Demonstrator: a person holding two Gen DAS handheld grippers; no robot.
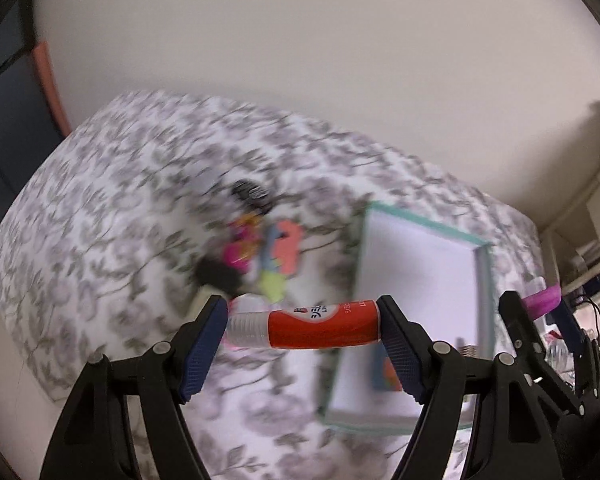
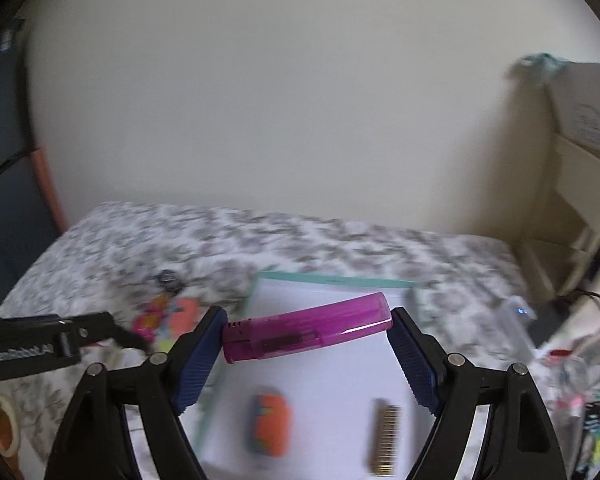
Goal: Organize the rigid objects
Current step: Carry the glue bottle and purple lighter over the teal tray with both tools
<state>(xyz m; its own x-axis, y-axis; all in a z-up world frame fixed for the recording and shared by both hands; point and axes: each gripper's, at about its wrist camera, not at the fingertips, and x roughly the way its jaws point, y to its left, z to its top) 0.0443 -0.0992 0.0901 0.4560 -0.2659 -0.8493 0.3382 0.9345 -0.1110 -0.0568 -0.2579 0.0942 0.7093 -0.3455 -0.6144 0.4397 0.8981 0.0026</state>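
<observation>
My left gripper [image 1: 302,322] clamps a red glue stick [image 1: 316,326] end to end, held crosswise at lower centre, clear cap toward the left finger [image 1: 204,344]. Behind it, a teal-rimmed white tray [image 1: 482,276] lies right of centre on the flowered counter [image 1: 100,208]. A blurred heap of colourful small things [image 1: 260,248] sits left of the tray. At the right edge, my right gripper [image 1: 540,304] grips something purple [image 1: 544,298].

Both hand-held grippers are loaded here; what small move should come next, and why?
Probably lower the right hand-held gripper toward the teal-rimmed tray and release the purple case. It hangs above the tray's white floor, where an orange item and comb already lie.
</observation>
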